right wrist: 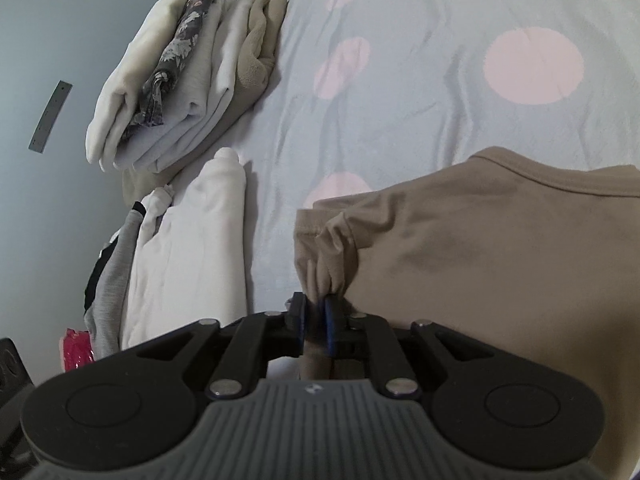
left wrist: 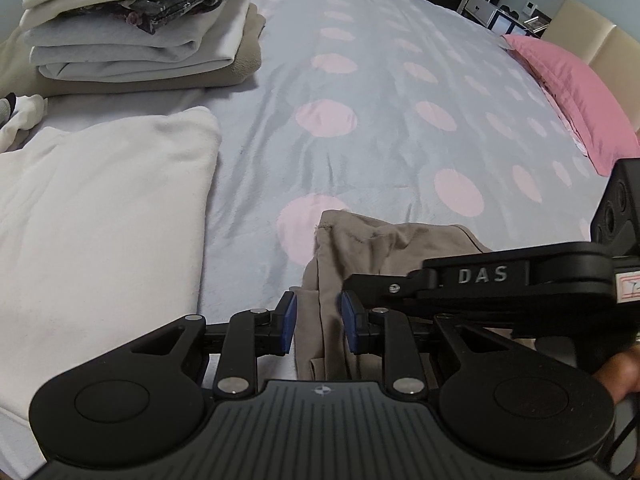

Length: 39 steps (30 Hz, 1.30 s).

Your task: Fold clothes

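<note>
Clearly the tan shirt (right wrist: 500,248) is light, limp and bunches easily, so the right tool (right wrist: 316,320) pinches its gathered sleeve hem while the left tool (left wrist: 318,322) stands open around a fold of it on the bed (left wrist: 380,120).

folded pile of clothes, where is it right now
The folded pile sits at the left wrist view's top left on the spotted bedspread, just beyond the white garment.
</note>
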### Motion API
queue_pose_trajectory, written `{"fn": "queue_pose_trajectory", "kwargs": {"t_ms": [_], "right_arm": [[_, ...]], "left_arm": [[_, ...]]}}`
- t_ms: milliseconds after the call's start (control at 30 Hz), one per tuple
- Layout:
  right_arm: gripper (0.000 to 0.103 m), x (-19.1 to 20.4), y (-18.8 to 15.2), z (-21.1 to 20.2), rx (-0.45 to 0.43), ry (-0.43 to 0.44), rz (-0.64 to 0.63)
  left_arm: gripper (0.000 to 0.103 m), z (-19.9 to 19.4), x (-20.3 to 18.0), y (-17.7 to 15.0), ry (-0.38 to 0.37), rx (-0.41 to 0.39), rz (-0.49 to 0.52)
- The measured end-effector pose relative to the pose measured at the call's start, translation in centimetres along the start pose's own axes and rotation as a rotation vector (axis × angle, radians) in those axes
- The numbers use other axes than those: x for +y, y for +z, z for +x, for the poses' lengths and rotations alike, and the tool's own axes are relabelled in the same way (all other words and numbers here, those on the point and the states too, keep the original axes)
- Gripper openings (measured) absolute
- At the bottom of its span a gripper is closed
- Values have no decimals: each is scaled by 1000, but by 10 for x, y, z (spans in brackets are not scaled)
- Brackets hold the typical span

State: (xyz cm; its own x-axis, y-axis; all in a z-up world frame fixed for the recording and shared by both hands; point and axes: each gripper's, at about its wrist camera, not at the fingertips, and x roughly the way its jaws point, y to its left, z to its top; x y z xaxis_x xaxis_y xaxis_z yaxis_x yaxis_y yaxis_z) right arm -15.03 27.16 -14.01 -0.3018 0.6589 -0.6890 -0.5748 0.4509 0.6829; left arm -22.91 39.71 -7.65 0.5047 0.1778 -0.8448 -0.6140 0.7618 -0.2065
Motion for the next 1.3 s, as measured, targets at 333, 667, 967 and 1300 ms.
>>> {"fn": "queue_pose_trajectory", "kwargs": {"t_ms": [333, 667, 967, 1300], "right_arm": [[34, -17, -30, -77, -126, -20, -120], [39, -50, -119, -147, -170, -159, -237], [45, -50, -181, -171, -108, -261, -399], [45, -49, -205, -145, -7, -350, -511]], "left_arm": [[24, -17, -7, -12, -63, -11, -8], [46, -43, -24, -54, -67, 37, 29], [46, -50, -34, -109, -63, 180, 47], [28, -37, -51, -132, -26, 269, 169]]}}
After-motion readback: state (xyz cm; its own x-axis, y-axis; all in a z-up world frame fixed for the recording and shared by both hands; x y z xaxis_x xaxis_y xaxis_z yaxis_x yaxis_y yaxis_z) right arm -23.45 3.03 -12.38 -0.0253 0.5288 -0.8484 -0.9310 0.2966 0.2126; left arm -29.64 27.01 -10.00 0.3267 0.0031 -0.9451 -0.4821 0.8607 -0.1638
